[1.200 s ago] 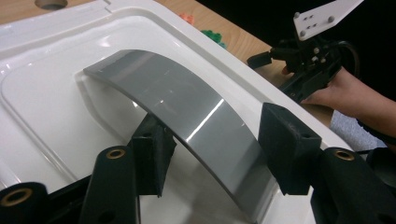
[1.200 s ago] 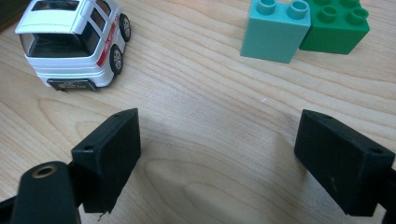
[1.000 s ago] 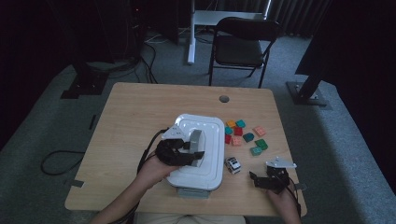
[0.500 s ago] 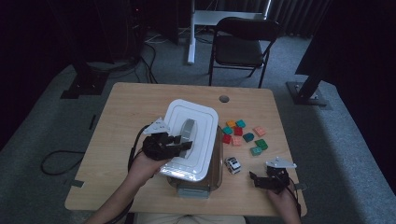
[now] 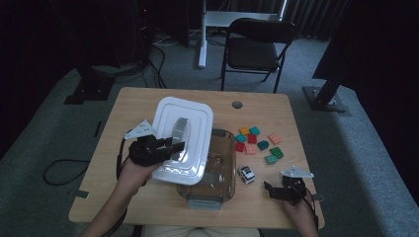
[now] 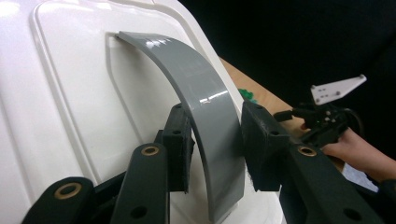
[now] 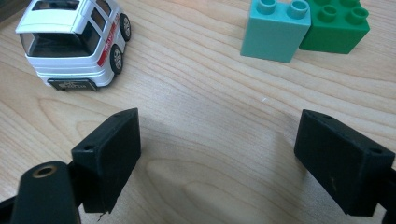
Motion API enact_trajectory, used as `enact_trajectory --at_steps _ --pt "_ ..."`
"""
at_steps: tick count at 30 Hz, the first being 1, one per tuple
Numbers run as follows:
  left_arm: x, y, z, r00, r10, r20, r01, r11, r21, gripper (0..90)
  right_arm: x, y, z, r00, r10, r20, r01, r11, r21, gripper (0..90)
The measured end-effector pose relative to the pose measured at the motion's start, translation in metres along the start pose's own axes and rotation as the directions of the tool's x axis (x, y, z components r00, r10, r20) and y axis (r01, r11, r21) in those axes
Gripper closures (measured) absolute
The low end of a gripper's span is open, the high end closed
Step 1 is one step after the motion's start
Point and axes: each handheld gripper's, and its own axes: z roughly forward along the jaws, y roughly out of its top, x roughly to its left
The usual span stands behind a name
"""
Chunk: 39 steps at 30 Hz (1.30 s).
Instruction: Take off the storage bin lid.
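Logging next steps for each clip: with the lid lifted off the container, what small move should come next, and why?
Probably carry the lid left and set it on the bare table. The left gripper clamps its grey handle, the lid hangs tilted over the container, and that would free the opening.

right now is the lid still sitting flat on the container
No, the left hand-held gripper holds the white lid by its grey handle, tilted up off the clear container.

Glossy white plastic lid [image 6: 70, 93], smooth grey handle [image 6: 205, 116], matt wood-grain table [image 7: 224, 154]
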Motion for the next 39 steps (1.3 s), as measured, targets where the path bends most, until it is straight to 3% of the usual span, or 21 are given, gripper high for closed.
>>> enact_trajectory --at_steps 7,9,18,22,27,34,38,39 --pt "0.015 -0.006 -0.027 0.9982 -0.033 -0.051 0.031 0.9988 -0.038 65.9 0.0 0.0 0.0 1.0 0.0 0.0 0.0 1.0 0.0 14.2" --pt "0.024 -0.012 -0.039 0.9954 -0.063 -0.072 0.059 0.9968 -0.054 66.0 0.0 0.0 0.0 1.0 0.001 0.0 -0.001 1.0 0.0 14.2" --pt "0.042 -0.031 -0.049 0.9899 -0.106 -0.094 0.1 0.9926 -0.069 66.0 0.0 0.0 0.0 1.0 0.001 0.0 -0.001 1.0 -0.001 14.2" --pt "0.052 -0.047 -0.043 0.9865 -0.136 -0.092 0.133 0.9904 -0.038 65.9 0.0 0.0 0.0 1.0 0.0 0.0 0.0 1.0 -0.001 14.2" --pt "0.06 -0.071 -0.027 0.9798 -0.189 -0.065 0.189 0.9819 -0.016 66.0 0.0 0.0 0.0 1.0 0.0 0.0 0.0 1.0 0.0 14.2" --pt "0.07 -0.098 -0.005 0.9726 -0.226 -0.054 0.227 0.9736 0.018 66.6 0.0 0.0 0.0 1.0 0.001 0.0 -0.001 1.0 -0.001 14.2" --pt "0.081 -0.112 0.007 0.9617 -0.267 -0.063 0.27 0.9616 0.049 66.6 0.0 0.0 0.0 1.0 0.0 0.0 0.0 1.0 0.0 14.2" --pt "0.086 -0.117 0.012 0.9564 -0.286 -0.06 0.289 0.9554 0.06 66.9 0.0 0.0 0.0 1.0 0.0 0.0 0.0 1.0 0.0 14.2"
